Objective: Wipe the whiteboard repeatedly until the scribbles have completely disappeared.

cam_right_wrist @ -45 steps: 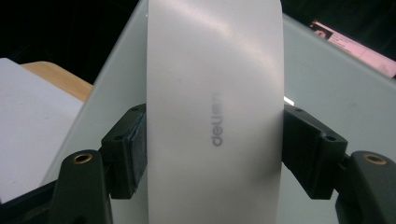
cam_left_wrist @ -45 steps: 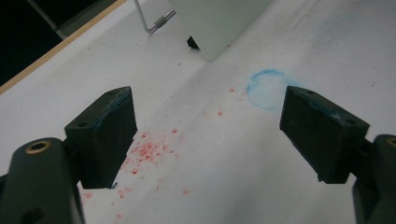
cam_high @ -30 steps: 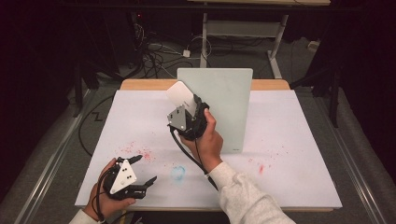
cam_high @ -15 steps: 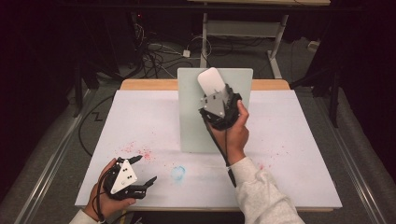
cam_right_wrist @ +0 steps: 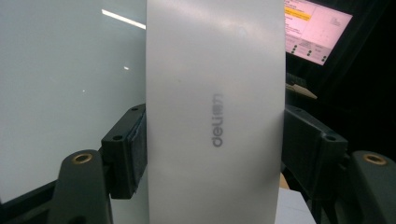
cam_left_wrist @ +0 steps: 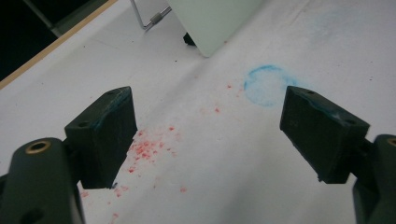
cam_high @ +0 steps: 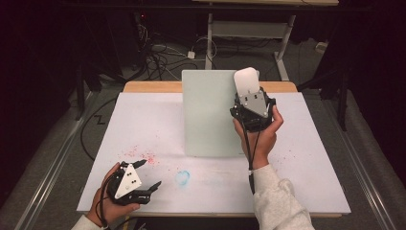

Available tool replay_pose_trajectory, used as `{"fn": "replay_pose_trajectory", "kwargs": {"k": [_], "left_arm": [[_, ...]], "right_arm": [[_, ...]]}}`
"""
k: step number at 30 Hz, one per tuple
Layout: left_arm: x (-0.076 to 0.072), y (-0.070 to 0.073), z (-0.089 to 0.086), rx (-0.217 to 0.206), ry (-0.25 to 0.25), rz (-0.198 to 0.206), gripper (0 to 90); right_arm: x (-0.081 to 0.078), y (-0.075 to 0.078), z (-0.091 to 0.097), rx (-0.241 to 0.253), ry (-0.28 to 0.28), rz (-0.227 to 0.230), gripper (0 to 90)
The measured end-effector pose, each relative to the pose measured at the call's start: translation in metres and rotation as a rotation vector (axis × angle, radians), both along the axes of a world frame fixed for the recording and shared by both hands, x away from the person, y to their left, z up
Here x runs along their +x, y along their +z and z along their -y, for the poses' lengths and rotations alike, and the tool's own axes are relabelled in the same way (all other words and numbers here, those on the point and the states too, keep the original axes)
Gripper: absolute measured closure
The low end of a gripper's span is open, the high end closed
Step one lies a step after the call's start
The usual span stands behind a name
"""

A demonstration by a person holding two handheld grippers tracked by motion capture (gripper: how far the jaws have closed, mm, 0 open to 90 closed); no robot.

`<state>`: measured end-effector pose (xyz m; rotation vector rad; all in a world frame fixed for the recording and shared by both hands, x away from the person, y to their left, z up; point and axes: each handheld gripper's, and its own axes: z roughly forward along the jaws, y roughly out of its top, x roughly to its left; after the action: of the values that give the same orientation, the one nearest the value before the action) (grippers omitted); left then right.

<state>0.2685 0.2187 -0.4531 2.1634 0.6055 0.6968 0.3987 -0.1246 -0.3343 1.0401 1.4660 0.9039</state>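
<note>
Against the upright whiteboard [cam_high: 210,112], near its top right corner, the right gripper [cam_high: 249,88] holds a white eraser [cam_high: 246,81], its jaws clamped on the eraser's two long sides. A second ago that gripper was by the board's top left corner; half a second ago it was over the upper middle; now it has reached the right edge. By my judgement this is one wiping pass along the top of the board, nearly run out, so the next stroke would have to turn back or drop lower. The left gripper [cam_high: 143,179] has not shifted: it rests well down and to the left of the board, on the white table cover [cam_high: 316,177], jaws apart and holding nothing.

From above, both hands and the board's whole face can be seen. The right gripper view adds the grey brand lettering on the eraser [cam_right_wrist: 215,112] and a lit screen [cam_right_wrist: 317,32] beyond the board. The left gripper view shows the red specks [cam_left_wrist: 149,147] and blue ring smudge [cam_left_wrist: 266,84] close up, along with the board's lower corner [cam_left_wrist: 210,23] and its wire foot [cam_left_wrist: 152,18].
</note>
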Motion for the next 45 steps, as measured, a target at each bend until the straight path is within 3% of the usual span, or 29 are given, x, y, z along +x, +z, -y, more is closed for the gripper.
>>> {"fn": "replay_pose_trajectory", "kwargs": {"k": [11, 14, 17, 23, 30, 40, 45], "left_arm": [[0.0, 0.0, 0.0, -0.001, -0.002, 0.002, 17.8], [-0.001, 0.001, -0.001, -0.004, 0.001, 0.004, 17.8], [-0.001, 0.0, -0.001, -0.002, 0.001, 0.006, 17.8], [0.0, 0.0, 0.0, 0.004, 0.003, 0.003, 17.8], [0.0, -0.001, 0.002, 0.016, 0.005, 0.002, 17.8], [0.0, -0.001, 0.002, 0.016, 0.005, 0.0, 17.9], [0.0, -0.001, 0.002, 0.016, 0.005, 0.001, 17.9]], "right_arm": [[-0.002, -0.004, -0.057, -0.112, 0.103, -0.013, 31.3], [-0.001, -0.004, -0.065, -0.127, 0.094, 0.0, 31.3], [-0.001, -0.001, -0.059, -0.116, 0.109, -0.007, 31.2], [0.001, 0.006, -0.025, -0.083, 0.042, -0.013, 31.3], [-0.001, -0.001, 0.005, -0.067, 0.004, -0.012, 31.2], [-0.012, -0.026, 0.007, -0.08, 0.017, -0.028, 31.3], [-0.009, -0.019, 0.012, -0.075, 0.021, -0.029, 31.2]]}}
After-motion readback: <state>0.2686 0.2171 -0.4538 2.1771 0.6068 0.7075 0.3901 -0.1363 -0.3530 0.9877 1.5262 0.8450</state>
